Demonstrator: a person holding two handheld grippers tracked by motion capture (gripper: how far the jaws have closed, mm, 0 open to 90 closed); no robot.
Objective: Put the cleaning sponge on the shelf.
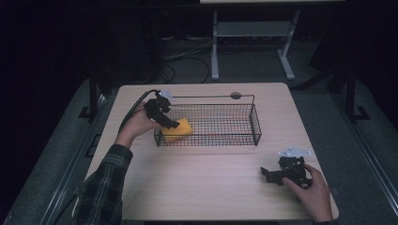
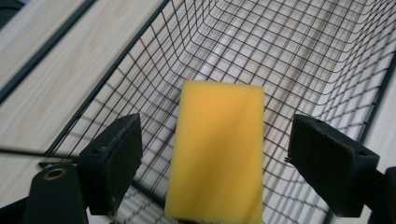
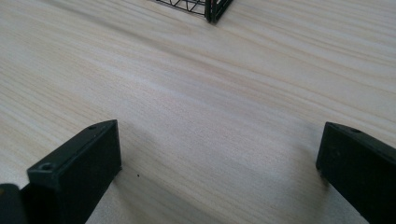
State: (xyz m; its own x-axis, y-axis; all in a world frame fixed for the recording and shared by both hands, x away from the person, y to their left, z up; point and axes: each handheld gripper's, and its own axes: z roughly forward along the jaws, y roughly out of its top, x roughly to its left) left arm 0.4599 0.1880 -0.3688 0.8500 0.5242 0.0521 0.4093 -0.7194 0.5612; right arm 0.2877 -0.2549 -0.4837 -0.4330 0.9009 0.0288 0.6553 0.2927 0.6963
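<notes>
I kept my left gripper [image 1: 170,123] over the left end of the black wire basket [image 1: 256,123], its jaws wide apart with the yellow rectangular sponge [image 2: 217,149] between them, not touching, inside that basket. My right gripper [image 1: 270,174], also wide, rested near the basket's right corner on the pale wooden table [image 1: 206,178]. The room behind the basket was dark.

A lab: bare table [image 1: 211,183]; floor cables [image 1: 187,54]; dark surroundings; metal stand [image 1: 253,33].
</notes>
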